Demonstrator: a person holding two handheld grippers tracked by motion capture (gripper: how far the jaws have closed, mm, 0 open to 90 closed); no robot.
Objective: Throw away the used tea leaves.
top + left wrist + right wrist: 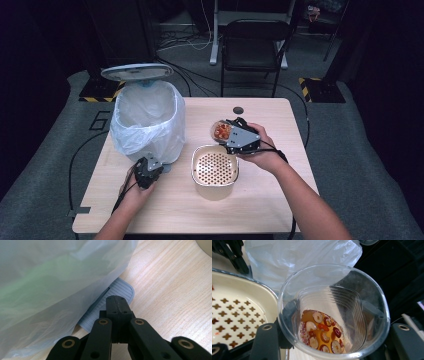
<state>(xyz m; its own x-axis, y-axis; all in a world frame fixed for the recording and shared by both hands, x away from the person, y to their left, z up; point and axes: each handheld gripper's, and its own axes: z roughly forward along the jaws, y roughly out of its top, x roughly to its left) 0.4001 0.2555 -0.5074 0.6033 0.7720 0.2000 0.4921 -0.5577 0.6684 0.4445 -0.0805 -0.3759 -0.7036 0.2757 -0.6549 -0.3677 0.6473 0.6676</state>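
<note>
Step in hand: the pedal bin (148, 120) is propped open and a cup of leftovers is held ready; I judge this the moment just before draining the cup over the strainer.
Left claw (146, 173): jaws pressed together, tips bearing down on the grey ribbed pedal (117, 291) at the near foot of the bin; the lid (137, 71) stands raised at the far side.
Right claw (231, 135): jaws spread around the clear plastic cup (333, 312), pinching it by its sides.
Cup: held above the tabletop (270, 195), just beyond the far right rim of the strainer, right of the bin; tilted toward the camera, with amber liquid and red and pale fruit slices (322, 332) pooled low in it.
Strainer (215, 170): cream perforated basket in its tub, mid tabletop, near right of the bin, looks bare.
Next move: likely tip the cup over the holes so the liquid runs through, slowly, keeping the rim inside the basket; the left claw should keep pressing so the white liner (145, 107) remains open for the solids.
</note>
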